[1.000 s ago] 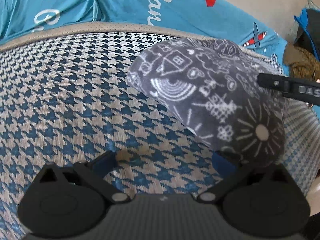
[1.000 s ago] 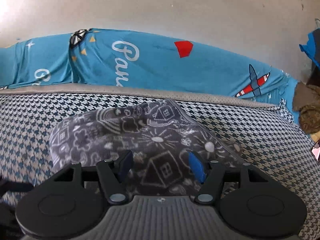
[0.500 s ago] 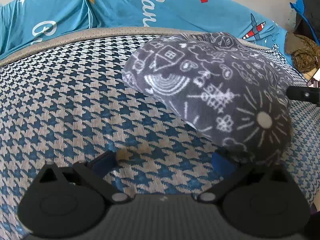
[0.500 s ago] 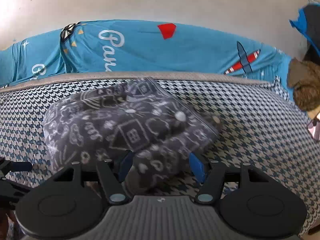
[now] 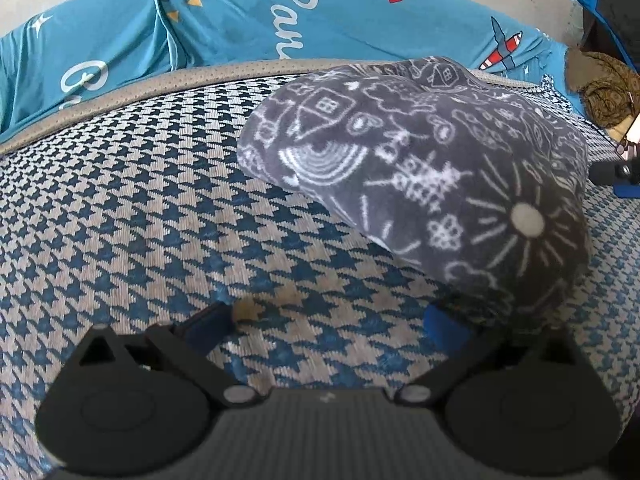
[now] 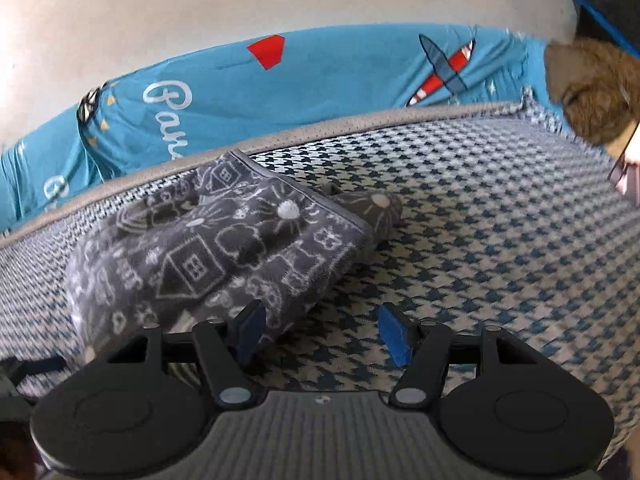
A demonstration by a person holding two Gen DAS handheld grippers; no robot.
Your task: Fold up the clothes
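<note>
Left wrist view: folded grey fleece garment [image 5: 432, 184] with white doodle print (houses, rainbow, sun) lies on the houndstooth mattress [image 5: 140, 220], filling the 1 to 3 o'clock part of the frame. Left tongs [image 5: 340, 322] stand open, nothing between the blue pads; the right pad sits just under the garment's near edge, contact not clear. The tip of the other tongs shows at 3 o'clock.

Right wrist view: right tongs [image 6: 322, 334] are open and empty, over bare mattress [image 6: 500, 240]. Garment [image 6: 208, 256] lies at 9 to 11 o'clock, its near corner just behind the left pad. Teal printed sheet [image 6: 280, 84] runs along the far edge, 10 to 2 o'clock. Brown fuzzy fabric [image 6: 592, 96] at 2 o'clock.
</note>
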